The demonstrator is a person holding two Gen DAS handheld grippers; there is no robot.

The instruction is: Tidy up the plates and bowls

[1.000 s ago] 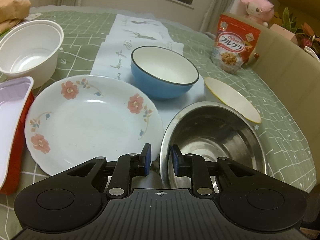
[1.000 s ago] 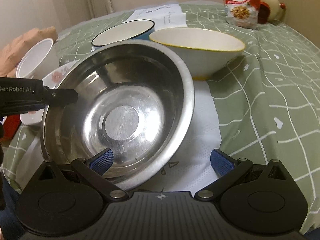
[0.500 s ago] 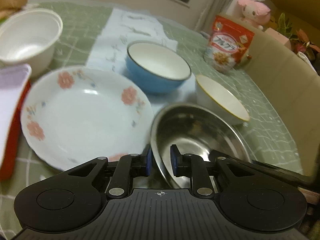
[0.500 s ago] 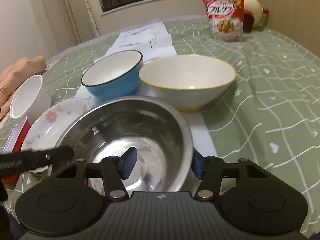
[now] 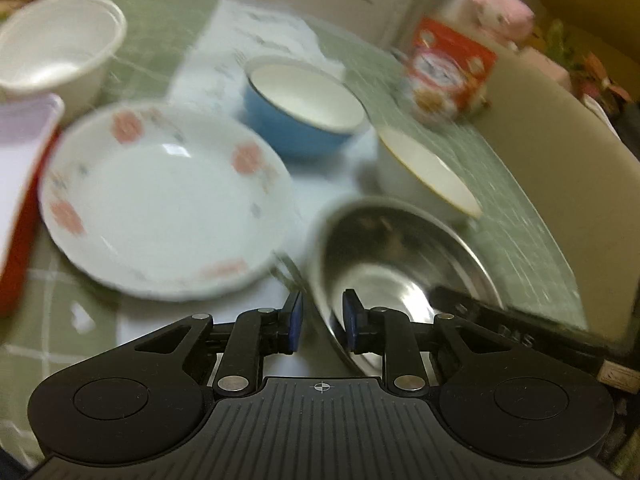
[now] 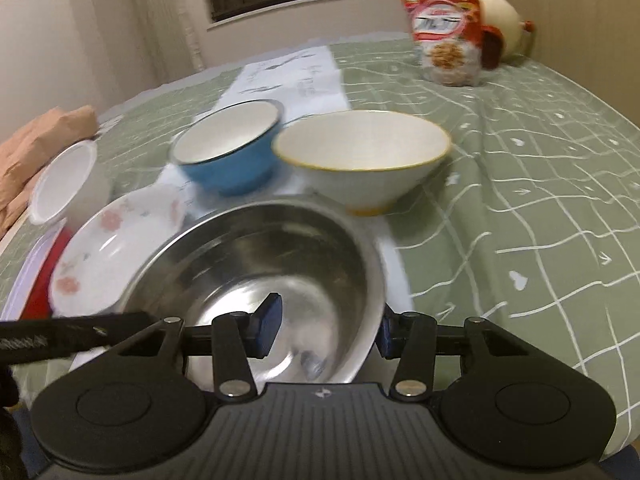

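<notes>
A steel bowl [image 5: 400, 256] sits nearest me, tilted, and also shows in the right wrist view [image 6: 256, 256]. My left gripper [image 5: 319, 322] is shut on its near left rim. My right gripper [image 6: 326, 330] straddles its right rim with one finger inside and one outside; the jaws stand narrowed with a gap left. A white flowered plate [image 5: 160, 204] lies left of the bowl. A blue bowl [image 5: 304, 120] and a white yellow-rimmed bowl [image 5: 424, 176] stand behind. A white plastic bowl [image 5: 56, 44] is at the far left.
A red and white tray [image 5: 20, 200] lies at the left edge. A cereal bag [image 6: 444, 24] stands at the back right. The green checked cloth [image 6: 520, 160] has a white paper runner [image 6: 292, 76]. A cardboard wall [image 5: 560, 160] stands on the right.
The steel bowl has been lifted and carried toward me between both grippers. My right gripper has closed in from wide open onto the bowl's right rim. The left stays clamped on the rim.
</notes>
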